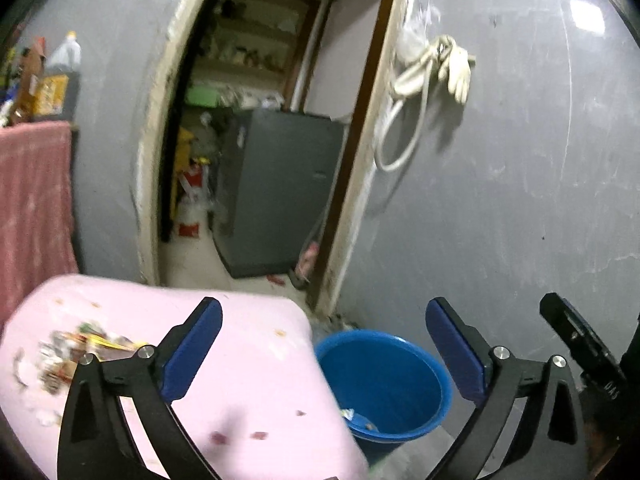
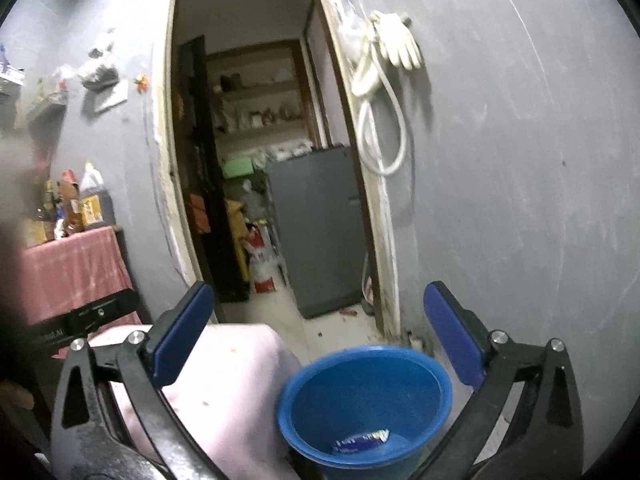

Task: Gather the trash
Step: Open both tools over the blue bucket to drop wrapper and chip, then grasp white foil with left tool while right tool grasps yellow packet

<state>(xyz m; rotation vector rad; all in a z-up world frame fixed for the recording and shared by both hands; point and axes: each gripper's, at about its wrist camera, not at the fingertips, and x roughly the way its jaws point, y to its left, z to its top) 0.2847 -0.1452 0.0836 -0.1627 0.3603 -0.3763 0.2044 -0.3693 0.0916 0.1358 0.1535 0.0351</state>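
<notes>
A blue plastic bucket (image 1: 384, 384) stands on the floor by the grey wall, next to a pink-covered table (image 1: 224, 360). Small scraps lie at its bottom (image 1: 352, 416); the right wrist view shows the bucket (image 2: 364, 404) with a blue-and-white wrapper (image 2: 360, 442) inside. A pile of wrappers and paper scraps (image 1: 76, 356) lies on the pink table at the left. My left gripper (image 1: 324, 344) is open and empty above the table's edge and the bucket. My right gripper (image 2: 320, 328) is open and empty above the bucket; part of it shows at the left view's right edge (image 1: 580, 344).
An open doorway (image 2: 260, 160) leads to a room with a grey fridge (image 2: 320, 228) and shelves. A white hose and glove (image 2: 384, 64) hang on the grey wall. A red-clothed table (image 2: 76, 268) with bottles stands at the left.
</notes>
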